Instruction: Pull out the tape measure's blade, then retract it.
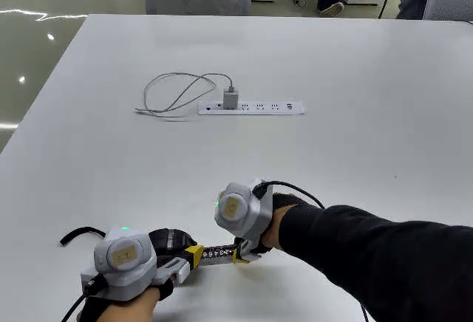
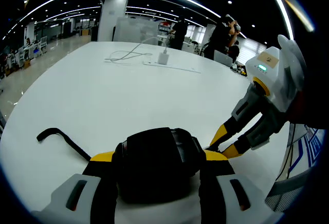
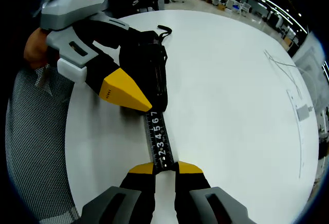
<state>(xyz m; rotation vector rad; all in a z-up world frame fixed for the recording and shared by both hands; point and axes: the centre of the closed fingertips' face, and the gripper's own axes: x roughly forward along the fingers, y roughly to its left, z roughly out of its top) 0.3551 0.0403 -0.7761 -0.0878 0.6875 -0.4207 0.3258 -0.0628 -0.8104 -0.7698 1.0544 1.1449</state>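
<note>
Pull-out looks underway: left gripper [image 2: 159,156] is clamping the black tape measure case [image 1: 171,241] at 7 o'clock on the table [image 1: 332,78], and right gripper [image 3: 165,168] is pinching the blade [image 3: 158,136] tip, jaws nearly together. Only a short run of blade is showing, so the next move is probably calling for a straight pull toward 3 o'clock, case pinned.

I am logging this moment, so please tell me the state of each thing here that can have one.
tape measure: held by its case.
blade: pulled out a short way.
left gripper: shut on the tape measure.
right gripper: shut on the blade.
charger: plugged into the power strip.
</note>
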